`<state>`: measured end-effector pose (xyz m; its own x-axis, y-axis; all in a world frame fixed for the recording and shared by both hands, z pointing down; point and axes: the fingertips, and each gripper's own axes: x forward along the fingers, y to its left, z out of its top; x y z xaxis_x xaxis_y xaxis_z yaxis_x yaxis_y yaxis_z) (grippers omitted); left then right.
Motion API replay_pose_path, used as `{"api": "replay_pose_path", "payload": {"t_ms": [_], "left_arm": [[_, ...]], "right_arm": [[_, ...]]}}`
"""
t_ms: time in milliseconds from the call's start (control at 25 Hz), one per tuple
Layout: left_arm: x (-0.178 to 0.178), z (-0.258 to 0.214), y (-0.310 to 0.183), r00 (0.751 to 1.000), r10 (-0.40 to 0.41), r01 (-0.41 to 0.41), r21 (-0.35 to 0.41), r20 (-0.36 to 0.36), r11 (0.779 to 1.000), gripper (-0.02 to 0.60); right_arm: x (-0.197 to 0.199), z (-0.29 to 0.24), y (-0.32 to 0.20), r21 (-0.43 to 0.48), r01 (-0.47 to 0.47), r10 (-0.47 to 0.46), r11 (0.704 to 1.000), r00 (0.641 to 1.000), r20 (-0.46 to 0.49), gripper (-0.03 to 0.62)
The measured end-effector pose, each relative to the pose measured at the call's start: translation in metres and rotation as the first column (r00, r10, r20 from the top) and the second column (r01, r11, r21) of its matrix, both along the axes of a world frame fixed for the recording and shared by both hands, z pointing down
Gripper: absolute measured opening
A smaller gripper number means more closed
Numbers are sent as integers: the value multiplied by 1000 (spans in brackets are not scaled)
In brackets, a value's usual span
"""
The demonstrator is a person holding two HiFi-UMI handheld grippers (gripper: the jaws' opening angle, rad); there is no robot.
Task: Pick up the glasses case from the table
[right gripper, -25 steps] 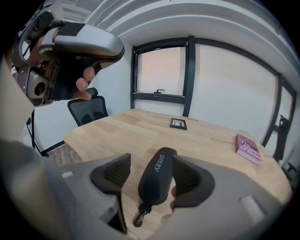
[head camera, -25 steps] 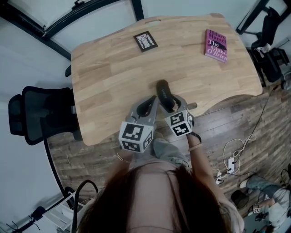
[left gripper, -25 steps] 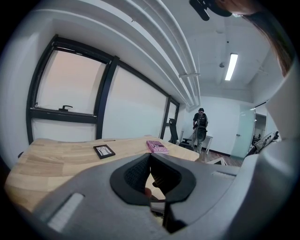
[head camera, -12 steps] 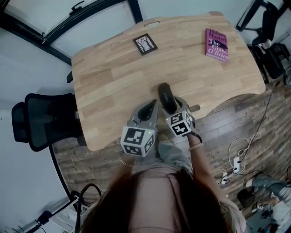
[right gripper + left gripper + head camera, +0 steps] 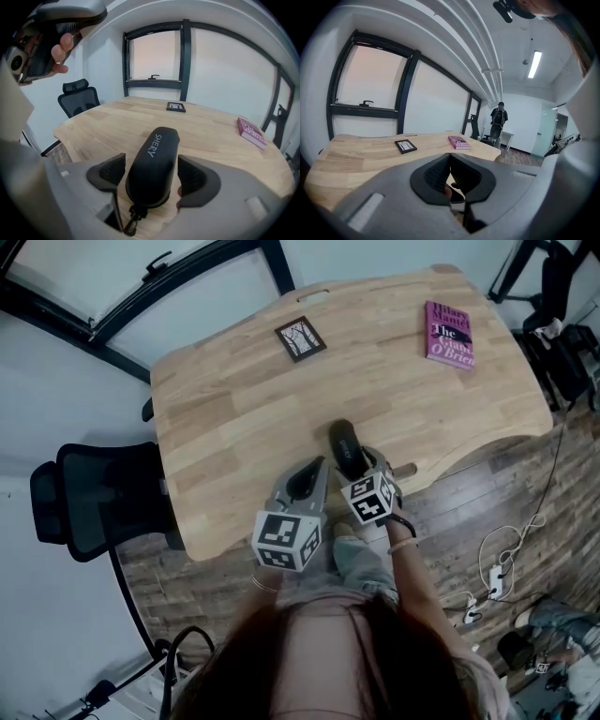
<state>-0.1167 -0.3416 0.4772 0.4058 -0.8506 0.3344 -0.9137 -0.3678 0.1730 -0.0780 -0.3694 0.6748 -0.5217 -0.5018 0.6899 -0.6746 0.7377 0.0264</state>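
Note:
The black glasses case [image 5: 152, 166] with white lettering lies lengthwise between the jaws of my right gripper [image 5: 151, 174], near the wooden table's [image 5: 234, 399] front edge. The jaws are opening: the left pad [image 5: 108, 171] stands clear of the case, the right pad [image 5: 196, 176] sits close beside it. From the head view the case [image 5: 345, 448] pokes out ahead of the right gripper [image 5: 352, 461]. My left gripper [image 5: 307, 472] hovers just to its left, shut on nothing. In the left gripper view its tips [image 5: 450, 157] meet.
A pink book [image 5: 449, 334] lies at the table's far right and a small black picture frame [image 5: 300, 337] at the far middle. A black office chair [image 5: 103, 498] stands left of the table. Cables [image 5: 506, 559] trail on the wooden floor. A person [image 5: 499, 117] stands far off.
The right gripper and the case have slid slightly down the picture toward the table's front edge. The left gripper has stayed beside them.

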Motion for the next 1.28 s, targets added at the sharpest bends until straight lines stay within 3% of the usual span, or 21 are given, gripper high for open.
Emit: {"api": "replay_pose_path", "payload": {"t_ms": [640, 1280], "left_arm": [[-4, 9, -3, 1000, -14, 14, -24, 7, 1000, 11], [-6, 8, 3, 999, -35, 35, -22, 19, 999, 10]], "right_arm": [[-4, 30, -10, -92, -43, 43, 995, 999, 1, 362], [5, 23, -11, -79, -97, 101, 992, 993, 59, 350]]}}
